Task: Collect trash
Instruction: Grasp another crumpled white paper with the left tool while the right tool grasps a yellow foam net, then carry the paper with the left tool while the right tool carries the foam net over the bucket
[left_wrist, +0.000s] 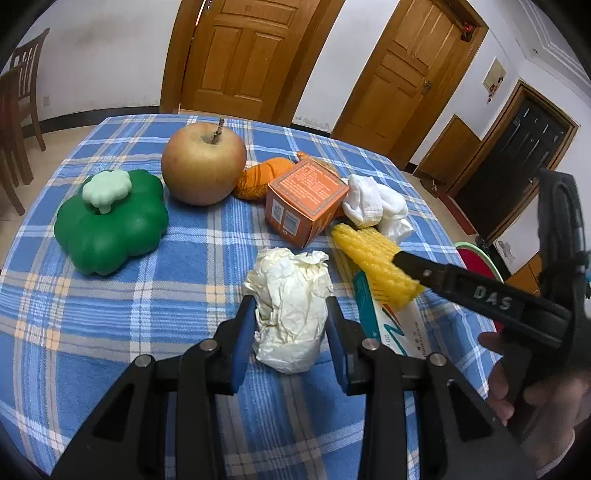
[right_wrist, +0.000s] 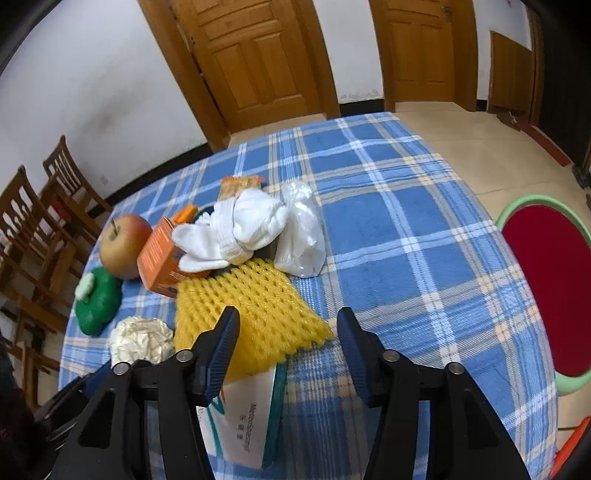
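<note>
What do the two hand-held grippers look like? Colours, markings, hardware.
Both match. The left hand-held gripper and right hand-held gripper have black plastic linkage arms with silver rivets and cut-out slots, ending in fingers faced with ribbed blue pads. The right one's side bears raised "DAS" lettering. A dark sleeve cuff shows at the wrist.

Handheld two-finger grippers, pair, black with blue pads

Left gripper (left_wrist: 290, 325): matte black linkage arms with triangular cut-outs, four round silver pivot screws behind the fingers, ribbed blue pads (left_wrist: 242, 343) on the inner finger faces. Right gripper (right_wrist: 288, 343): same build, same four silver screws, ribbed dark blue pads (right_wrist: 221, 347); seen side-on from the left wrist, raised letters "DAS" along one black finger, black pistol-style frame behind. Hand (left_wrist: 532, 391) at its grip; sleeve edge dark.
</note>
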